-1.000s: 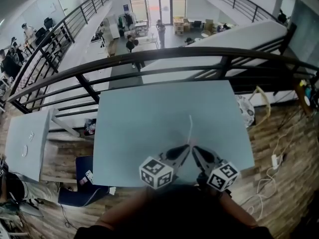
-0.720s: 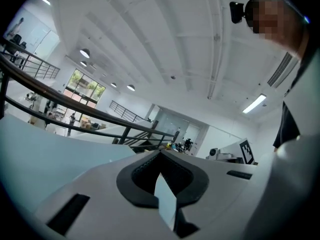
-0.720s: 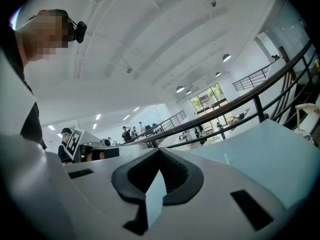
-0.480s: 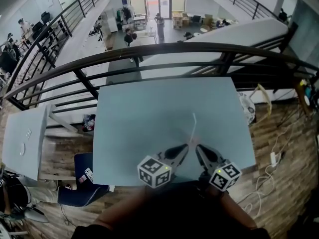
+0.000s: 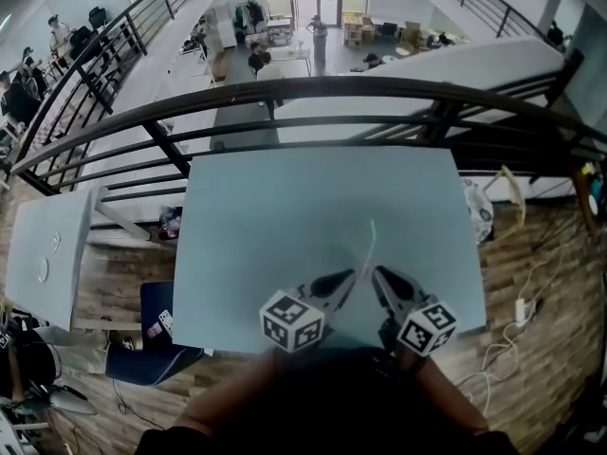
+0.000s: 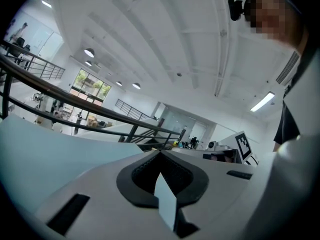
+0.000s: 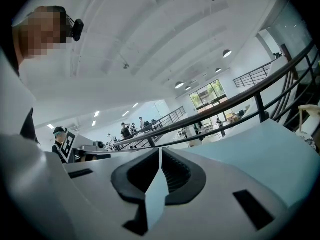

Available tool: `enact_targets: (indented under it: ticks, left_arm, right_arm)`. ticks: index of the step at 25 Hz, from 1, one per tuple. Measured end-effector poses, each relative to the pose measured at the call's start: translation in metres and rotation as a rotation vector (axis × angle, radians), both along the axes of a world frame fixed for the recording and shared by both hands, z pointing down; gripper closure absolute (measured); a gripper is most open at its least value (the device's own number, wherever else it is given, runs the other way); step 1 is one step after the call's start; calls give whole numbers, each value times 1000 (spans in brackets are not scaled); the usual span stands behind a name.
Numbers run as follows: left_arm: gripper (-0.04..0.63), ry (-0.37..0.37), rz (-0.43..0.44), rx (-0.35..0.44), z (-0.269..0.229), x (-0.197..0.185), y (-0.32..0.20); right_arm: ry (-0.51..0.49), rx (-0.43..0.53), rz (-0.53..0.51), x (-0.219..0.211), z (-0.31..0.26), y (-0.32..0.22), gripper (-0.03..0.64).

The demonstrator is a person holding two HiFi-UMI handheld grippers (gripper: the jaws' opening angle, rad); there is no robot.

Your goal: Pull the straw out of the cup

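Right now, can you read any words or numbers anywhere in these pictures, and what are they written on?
No words or numbers can be read anywhere.
Cube on the left gripper: only black and white squares, no letters.
Cube on the right gripper: the same kind of pattern, no letters.
White card on the blue seat: dark marks, too small to read.

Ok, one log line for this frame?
left gripper: shut | right gripper: shut | straw: extends from between both gripper tips, grip unconfirmed | cup: not discernible
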State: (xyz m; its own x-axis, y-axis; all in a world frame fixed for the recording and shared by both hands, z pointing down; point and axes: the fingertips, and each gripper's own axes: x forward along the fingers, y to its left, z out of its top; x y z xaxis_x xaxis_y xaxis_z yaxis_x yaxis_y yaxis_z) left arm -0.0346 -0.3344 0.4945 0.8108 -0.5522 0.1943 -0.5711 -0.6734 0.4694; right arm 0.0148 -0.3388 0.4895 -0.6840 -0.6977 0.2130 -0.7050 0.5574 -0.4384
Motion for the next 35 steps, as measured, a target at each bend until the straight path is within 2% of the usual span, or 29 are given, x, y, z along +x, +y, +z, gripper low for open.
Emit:
enact_targets:
  ticks: [9, 17, 25, 35]
  left_arm:
    - [584, -29, -2, -69, 41, 23, -30]
    - [584, -64, -3, -134, 92, 38, -51]
    - [584, -93, 1, -188, 125, 43, -72]
    - [584, -114, -5, -222, 151, 48, -91]
  right_arm:
    - [48, -69, 2, 29, 34, -26, 601]
    - [62, -125, 14, 47, 73, -53, 560]
    - [156, -202, -26, 48, 130, -81, 531]
    - [215, -255, -52, 48, 178, -111, 531]
